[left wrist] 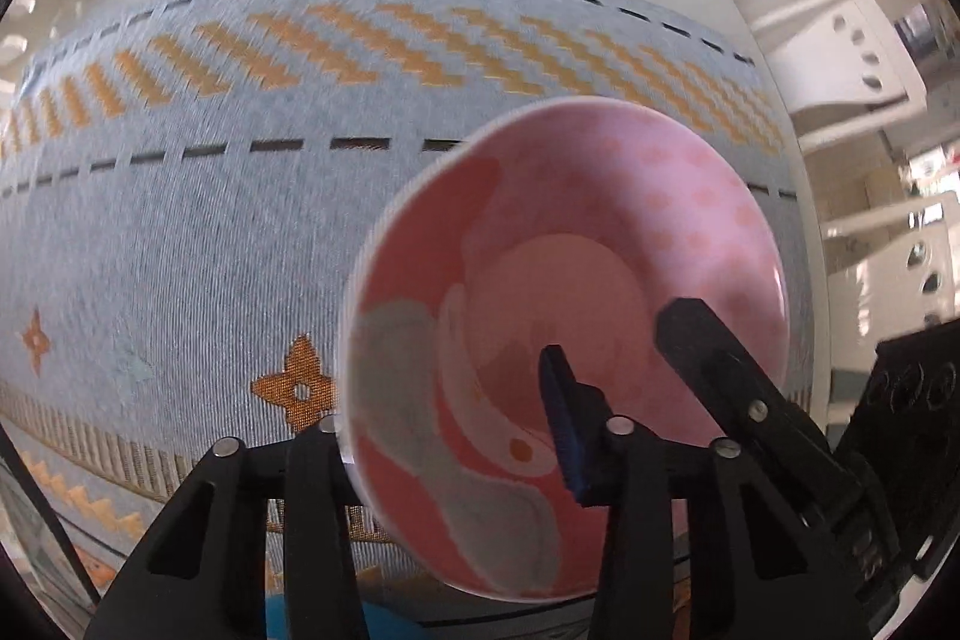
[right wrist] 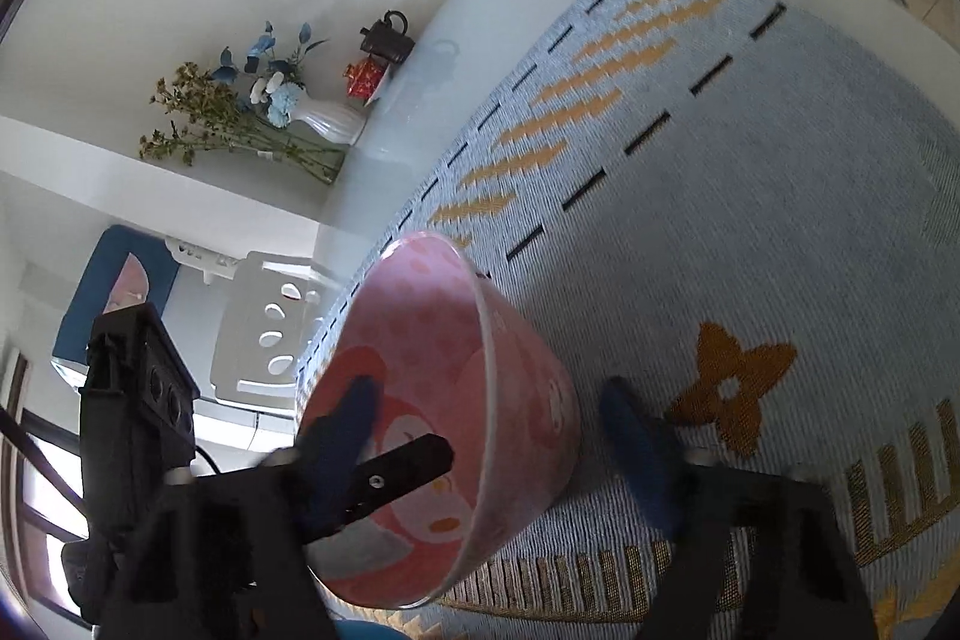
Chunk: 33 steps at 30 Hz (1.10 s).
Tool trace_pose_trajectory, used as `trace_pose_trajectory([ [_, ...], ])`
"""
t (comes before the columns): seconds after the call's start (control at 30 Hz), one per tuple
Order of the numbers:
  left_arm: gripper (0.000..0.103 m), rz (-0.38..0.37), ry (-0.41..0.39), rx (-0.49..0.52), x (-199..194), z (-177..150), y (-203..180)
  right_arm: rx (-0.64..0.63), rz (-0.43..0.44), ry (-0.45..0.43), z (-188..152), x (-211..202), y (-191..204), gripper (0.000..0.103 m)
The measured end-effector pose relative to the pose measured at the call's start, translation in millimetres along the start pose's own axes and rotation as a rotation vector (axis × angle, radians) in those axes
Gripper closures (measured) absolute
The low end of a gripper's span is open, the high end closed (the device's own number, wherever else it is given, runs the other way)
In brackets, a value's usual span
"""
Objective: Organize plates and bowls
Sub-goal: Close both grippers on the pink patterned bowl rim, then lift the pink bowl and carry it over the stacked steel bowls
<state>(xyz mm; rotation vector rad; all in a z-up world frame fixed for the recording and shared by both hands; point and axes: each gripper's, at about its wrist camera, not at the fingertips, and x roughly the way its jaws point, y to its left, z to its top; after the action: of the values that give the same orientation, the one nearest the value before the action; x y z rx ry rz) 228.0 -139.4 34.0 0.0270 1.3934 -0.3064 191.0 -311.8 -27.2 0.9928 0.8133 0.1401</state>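
Left claw (left wrist: 441,394) straddles the near rim of the pink bowl (left wrist: 570,292). Its blue-padded finger is inside, and the other finger's tip is hidden behind the bowl's wall, so I cannot tell whether it pinches the wall or only brackets it. Right claw (right wrist: 486,394) spans the bowl (right wrist: 480,430) from inside to base. One blurred blue pad (right wrist: 354,412) lies against the painted interior. The other pad (right wrist: 630,430) stands just beside the base with what looks like a thin strip of mat between, so this claw appears slack, at a middling width.

Each camera also catches a black finger of the opposite claw reaching into the bowl. Motion blur smears the pads and the weave.

The bowl is tipped steeply on its side over the grey-blue woven mat (right wrist: 750,220), its mouth toward the left claw. Whether its lower edge rests on the mat is hidden by the fingers. Nothing is in it.

The mat is otherwise bare, with the white counter (right wrist: 456,40) showing beyond its dashed border. At the counter's far end stand a vase of flowers (right wrist: 330,121), a dark teapot (right wrist: 387,37) and a small red box (right wrist: 362,77). A white chair (right wrist: 264,328) sits past the counter's edge.
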Motion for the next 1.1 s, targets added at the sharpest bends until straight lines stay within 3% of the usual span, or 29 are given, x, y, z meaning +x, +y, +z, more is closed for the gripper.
trace_pose_trajectory([
  [0.07,0.065,0.008,-0.013,0.041,-1.7,-3.8,-10.6,0.019,0.032,-0.003,-2.4,-2.2,-5.8,0.046],
  [0.2,0.066,0.000,-0.020,0.073,-3.3,-10.0,-22.7,-0.005,0.002,-0.024,-2.8,-8.6,-8.8,0.060],
  [0.43,0.066,-0.083,-0.077,0.078,-27.5,-17.8,-25.1,-0.097,0.014,-0.086,-1.3,-29.1,3.0,0.060],
  [0.97,0.066,-0.113,-0.298,0.158,-108.3,-40.9,-28.4,-0.191,0.032,-0.170,-26.5,-85.1,44.6,0.060],
  [1.1,0.066,-0.129,-0.315,0.143,-119.1,-47.8,-22.8,-0.218,0.038,-0.186,-32.3,-97.6,57.1,0.060],
])
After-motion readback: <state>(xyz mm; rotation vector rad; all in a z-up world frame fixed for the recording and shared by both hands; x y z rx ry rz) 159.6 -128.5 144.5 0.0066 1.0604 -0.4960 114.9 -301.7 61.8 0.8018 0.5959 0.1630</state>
